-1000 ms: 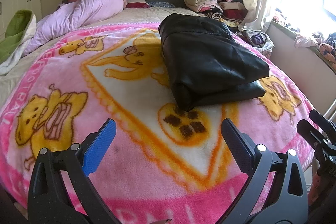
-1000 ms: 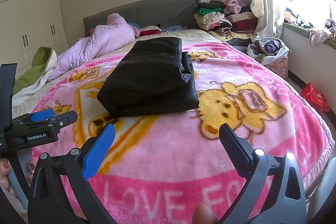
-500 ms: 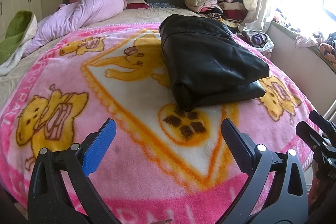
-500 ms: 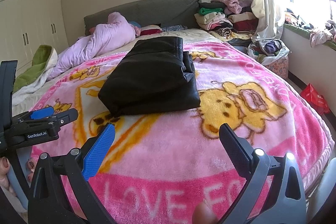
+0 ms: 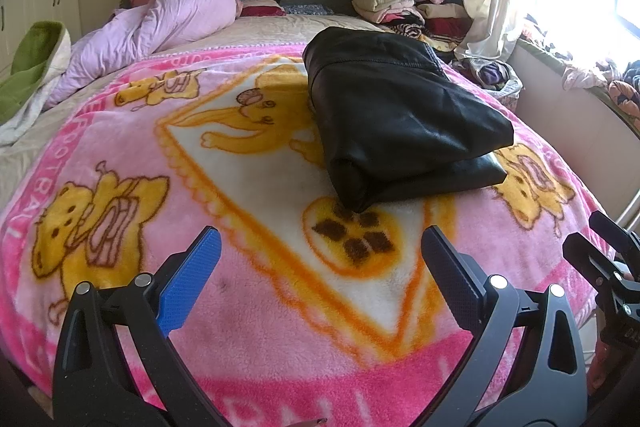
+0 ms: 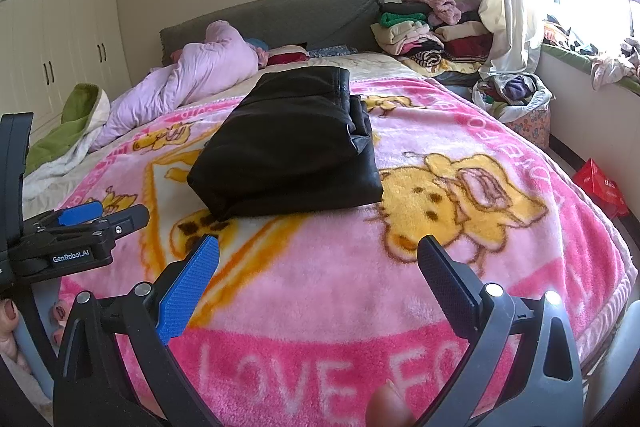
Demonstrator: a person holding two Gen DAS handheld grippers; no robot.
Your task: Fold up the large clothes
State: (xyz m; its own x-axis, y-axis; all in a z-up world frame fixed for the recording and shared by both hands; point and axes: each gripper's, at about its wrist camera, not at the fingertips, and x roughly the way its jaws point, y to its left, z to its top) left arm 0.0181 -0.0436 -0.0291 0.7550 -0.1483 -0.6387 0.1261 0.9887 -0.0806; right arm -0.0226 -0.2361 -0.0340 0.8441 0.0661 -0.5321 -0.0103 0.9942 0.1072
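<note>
A black leather-like garment (image 5: pixel 396 123) (image 6: pixel 288 147) lies folded into a thick rectangle on the pink cartoon blanket (image 5: pixel 200 227) (image 6: pixel 440 267) in the middle of the bed. My left gripper (image 5: pixel 320 247) is open, held over the blanket's near edge, well short of the garment. My right gripper (image 6: pixel 318 259) is also open, nothing between its fingers, and it too stays near the front edge. The left gripper (image 6: pixel 100 217) also shows at the left of the right wrist view. The right gripper (image 5: pixel 596 239) shows at the right edge of the left wrist view.
A lilac duvet (image 5: pixel 160 23) and a green blanket (image 5: pixel 28 75) lie at the far left of the bed. Stacks of folded clothes (image 5: pixel 400 3) sit by the headboard (image 6: pixel 280 15). A clothes basket (image 6: pixel 516 99) and a red bag (image 6: pixel 600 183) stand on the floor right.
None of the objects moved. Both grippers stay open and shift only slightly; the garment lies as before.
</note>
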